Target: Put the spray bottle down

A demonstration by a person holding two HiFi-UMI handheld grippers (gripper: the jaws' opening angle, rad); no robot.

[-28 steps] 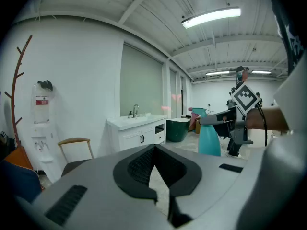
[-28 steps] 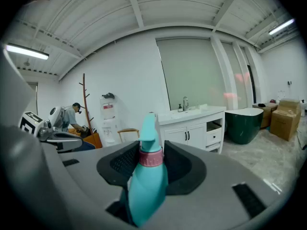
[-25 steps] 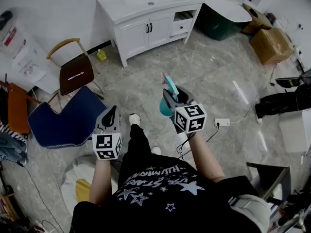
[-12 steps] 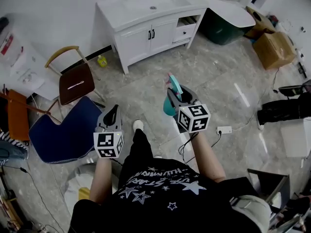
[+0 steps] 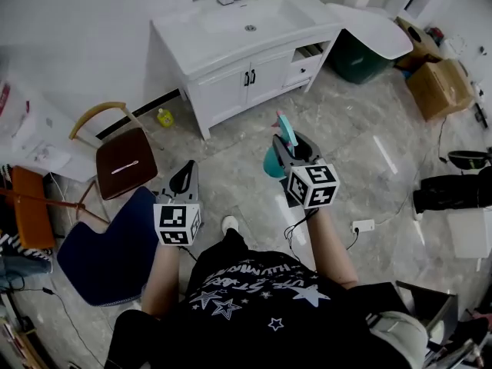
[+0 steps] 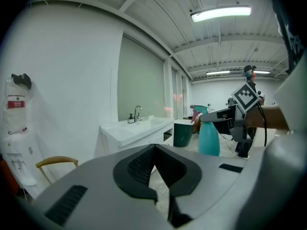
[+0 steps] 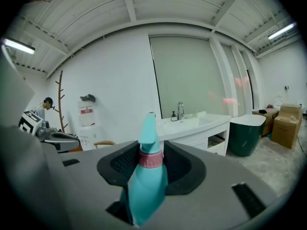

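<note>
A teal spray bottle [image 5: 274,160] with a pink collar hangs upright above the grey floor, with my right gripper [image 5: 289,149] shut on it. In the right gripper view the bottle [image 7: 146,178] fills the gap between the black pads [image 7: 123,163], nozzle pointing at the white vanity [image 7: 201,126]. My left gripper [image 5: 185,180] is held level beside it at the left, its jaws shut to a point with nothing in them. The left gripper view shows its pads [image 6: 139,166] meeting at the tip and the bottle [image 6: 208,139] off to the right.
The white vanity with a sink [image 5: 192,48] stands ahead against the wall. A wooden chair [image 5: 123,158] and a blue seat [image 5: 96,248] are at the left, with a small yellow bottle [image 5: 163,118] by the wall. A green tub [image 5: 360,52], cardboard boxes [image 5: 438,87] and a power strip [image 5: 361,226] lie right.
The person has walked forward: both grippers, the right one still holding the bottle, are closer to the vanity, and the chair and blue seat have slid back in view.
</note>
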